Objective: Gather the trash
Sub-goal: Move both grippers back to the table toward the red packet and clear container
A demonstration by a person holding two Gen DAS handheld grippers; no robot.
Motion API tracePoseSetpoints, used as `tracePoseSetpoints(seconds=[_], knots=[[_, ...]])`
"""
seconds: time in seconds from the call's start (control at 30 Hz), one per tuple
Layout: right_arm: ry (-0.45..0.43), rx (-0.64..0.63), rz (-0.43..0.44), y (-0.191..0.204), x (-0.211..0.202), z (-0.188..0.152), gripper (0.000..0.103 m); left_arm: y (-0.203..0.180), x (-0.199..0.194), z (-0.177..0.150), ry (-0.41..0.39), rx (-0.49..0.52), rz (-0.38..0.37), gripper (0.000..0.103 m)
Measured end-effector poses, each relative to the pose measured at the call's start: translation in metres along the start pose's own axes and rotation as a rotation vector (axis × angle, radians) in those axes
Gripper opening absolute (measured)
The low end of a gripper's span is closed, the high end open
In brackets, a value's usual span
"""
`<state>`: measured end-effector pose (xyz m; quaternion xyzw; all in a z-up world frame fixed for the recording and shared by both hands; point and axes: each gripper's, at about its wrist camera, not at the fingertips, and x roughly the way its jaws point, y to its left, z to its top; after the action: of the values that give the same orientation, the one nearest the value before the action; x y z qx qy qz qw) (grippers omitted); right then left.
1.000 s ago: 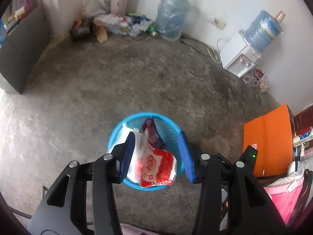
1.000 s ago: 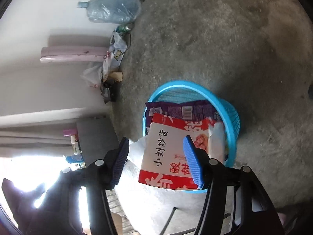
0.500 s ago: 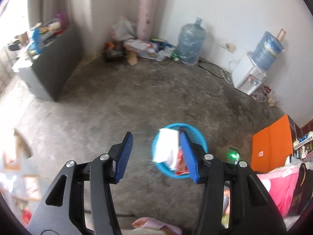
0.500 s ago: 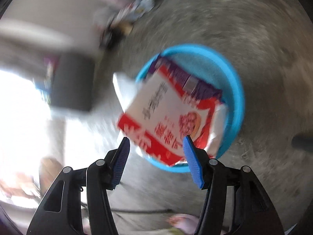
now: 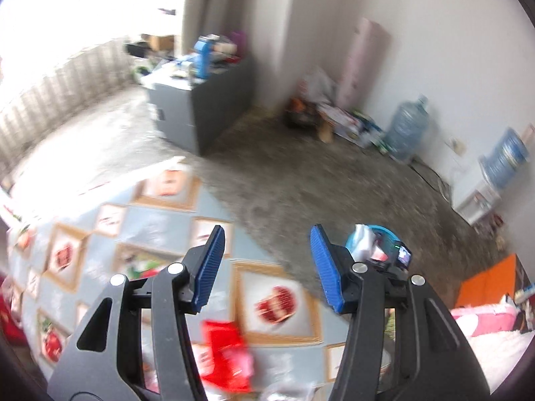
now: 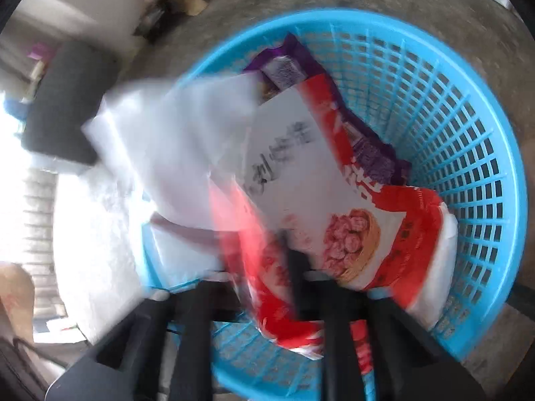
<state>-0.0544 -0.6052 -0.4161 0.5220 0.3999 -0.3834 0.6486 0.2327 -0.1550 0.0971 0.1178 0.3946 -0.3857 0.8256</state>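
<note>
A blue mesh basket (image 6: 468,107) fills the right wrist view. It holds a red and white snack bag (image 6: 334,200), a purple wrapper (image 6: 367,147) and a white plastic bag (image 6: 174,140). My right gripper (image 6: 267,267) is pushed low against the red and white bag; its fingertips are hidden behind the bag. My left gripper (image 5: 264,267) is open and empty above a patterned tablecloth (image 5: 150,227). A red wrapper (image 5: 227,357) lies on the cloth below it. The basket also shows in the left wrist view (image 5: 374,240), on the floor beyond the right finger.
A grey cabinet (image 5: 200,100) stands at the back left. Water bottles (image 5: 406,130) and a white dispenser (image 5: 474,193) line the far wall, with a trash pile (image 5: 321,113) in the corner. An orange box (image 5: 485,280) sits at the right.
My left gripper swung up and left, away from the basket and over the table. My right gripper dropped close into the basket, against the red and white bag.
</note>
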Motion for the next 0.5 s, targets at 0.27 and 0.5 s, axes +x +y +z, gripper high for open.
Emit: tracePoseSetpoints(seconds=[0.27,0.5], knots=[[0.071,0.001,-0.094,-0.02,0.017,0.002,0.003,0.063,-0.024,-0.036,-0.021,-0.149,0.081,0.05],[0.183,-0.106,-0.286,-0.005,0.043,0.006,0.002,0.079,-0.02,-0.056,-0.005,-0.198,0.084,0.05]])
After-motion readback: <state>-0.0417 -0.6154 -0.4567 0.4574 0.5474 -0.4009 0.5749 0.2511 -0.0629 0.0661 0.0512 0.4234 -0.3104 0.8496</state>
